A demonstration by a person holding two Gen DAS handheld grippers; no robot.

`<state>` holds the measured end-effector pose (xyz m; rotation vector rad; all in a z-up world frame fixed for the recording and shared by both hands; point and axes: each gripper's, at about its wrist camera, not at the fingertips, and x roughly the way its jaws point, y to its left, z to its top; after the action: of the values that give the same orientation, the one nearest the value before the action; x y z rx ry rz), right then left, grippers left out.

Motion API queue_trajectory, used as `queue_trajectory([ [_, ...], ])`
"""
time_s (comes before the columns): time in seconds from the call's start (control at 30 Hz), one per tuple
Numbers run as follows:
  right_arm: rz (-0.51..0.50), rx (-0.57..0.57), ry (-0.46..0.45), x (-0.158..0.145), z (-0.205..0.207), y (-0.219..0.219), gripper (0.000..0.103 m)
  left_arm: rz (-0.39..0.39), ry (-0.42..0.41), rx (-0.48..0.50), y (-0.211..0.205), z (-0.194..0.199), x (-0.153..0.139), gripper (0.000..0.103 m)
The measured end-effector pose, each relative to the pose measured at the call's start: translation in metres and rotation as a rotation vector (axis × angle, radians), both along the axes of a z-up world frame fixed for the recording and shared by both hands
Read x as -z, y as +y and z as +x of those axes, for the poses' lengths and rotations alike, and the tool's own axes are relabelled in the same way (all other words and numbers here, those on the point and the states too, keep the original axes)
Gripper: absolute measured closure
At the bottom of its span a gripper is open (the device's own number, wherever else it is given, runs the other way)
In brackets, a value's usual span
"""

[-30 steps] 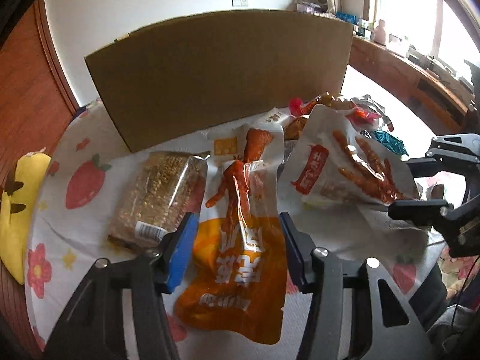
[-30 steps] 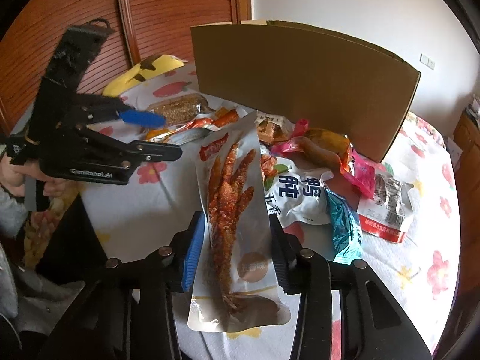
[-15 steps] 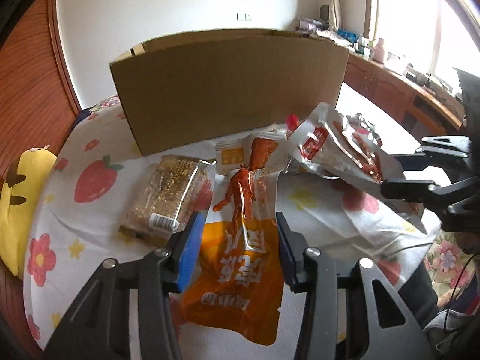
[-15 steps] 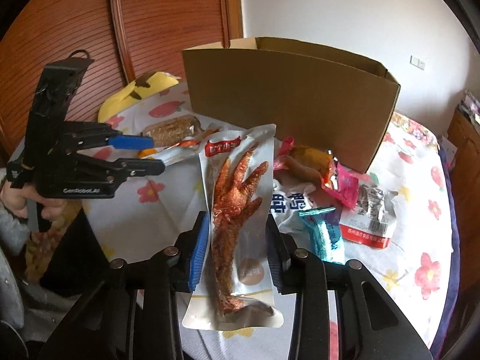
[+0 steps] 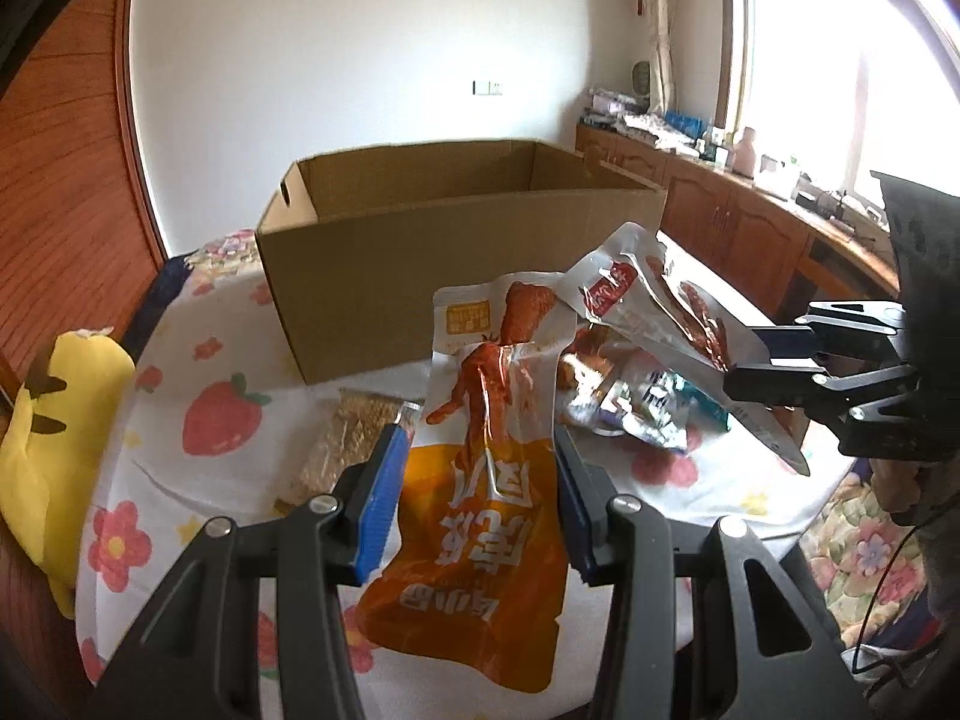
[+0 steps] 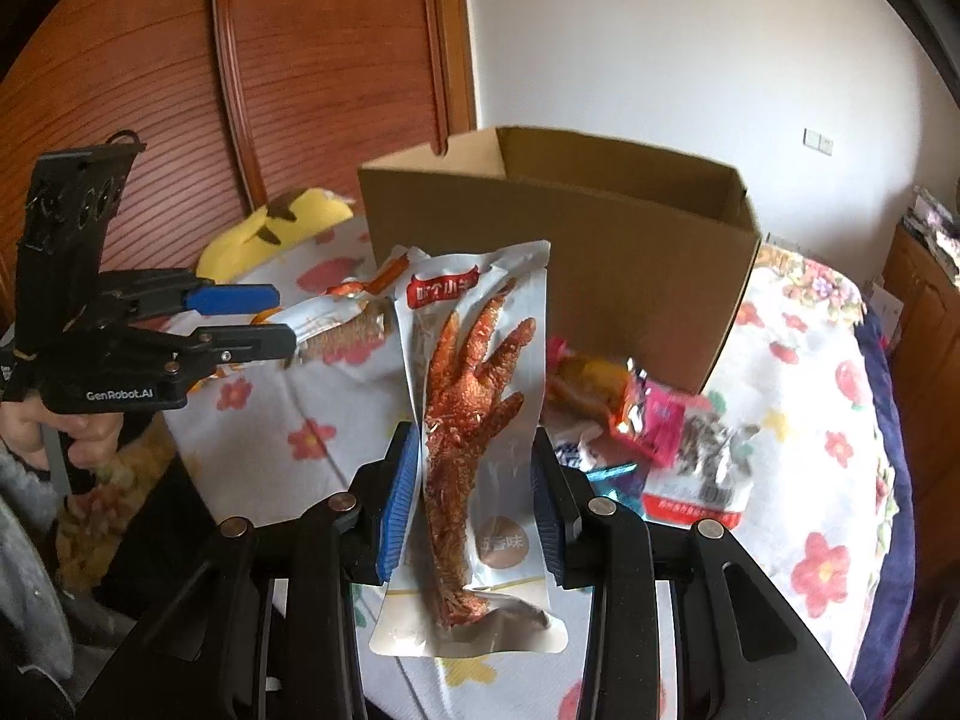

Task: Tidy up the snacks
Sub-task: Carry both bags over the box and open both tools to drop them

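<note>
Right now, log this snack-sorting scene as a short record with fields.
left hand-held gripper: shut on the orange chicken-foot pouch, lifted off the cloth
right hand-held gripper: shut on the white chicken-foot pouch, also lifted
cardboard box: open top, standing behind both pouches; what is inside cannot be seen
floral tablecloth: strawberry and flower print
grain bar: lying on the cloth, left of the orange pouch
loose snack pile: in front of the box, right of the white pouch
yellow plush: at the table's left edge

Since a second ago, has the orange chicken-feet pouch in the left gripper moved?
Yes. The orange pouch, clamped in the left gripper, has come up off the tablecloth; its top now overlaps the cardboard box front instead of lying flat.
</note>
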<state>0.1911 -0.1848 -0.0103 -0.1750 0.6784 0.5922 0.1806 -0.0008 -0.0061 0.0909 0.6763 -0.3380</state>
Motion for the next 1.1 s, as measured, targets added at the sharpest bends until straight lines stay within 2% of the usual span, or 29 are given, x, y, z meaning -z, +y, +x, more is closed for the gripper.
queue_trajectory([
  [0.27, 0.021, 0.031, -0.057, -0.027, 0.001, -0.01, 0.067, -0.024, -0.068, -0.012, 0.003, 0.0, -0.023, 0.057],
  [0.47, 0.047, 0.047, -0.101, -0.048, 0.013, -0.013, 0.067, -0.036, -0.124, -0.025, 0.007, 0.019, -0.045, 0.057],
  [0.77, 0.058, 0.049, -0.174, -0.085, 0.057, -0.003, 0.067, -0.037, -0.208, -0.046, 0.011, 0.073, -0.081, 0.057],
  [1.1, 0.042, 0.075, -0.202, -0.1, 0.125, 0.008, 0.067, -0.051, -0.218, -0.059, 0.009, 0.146, -0.082, 0.057],
])
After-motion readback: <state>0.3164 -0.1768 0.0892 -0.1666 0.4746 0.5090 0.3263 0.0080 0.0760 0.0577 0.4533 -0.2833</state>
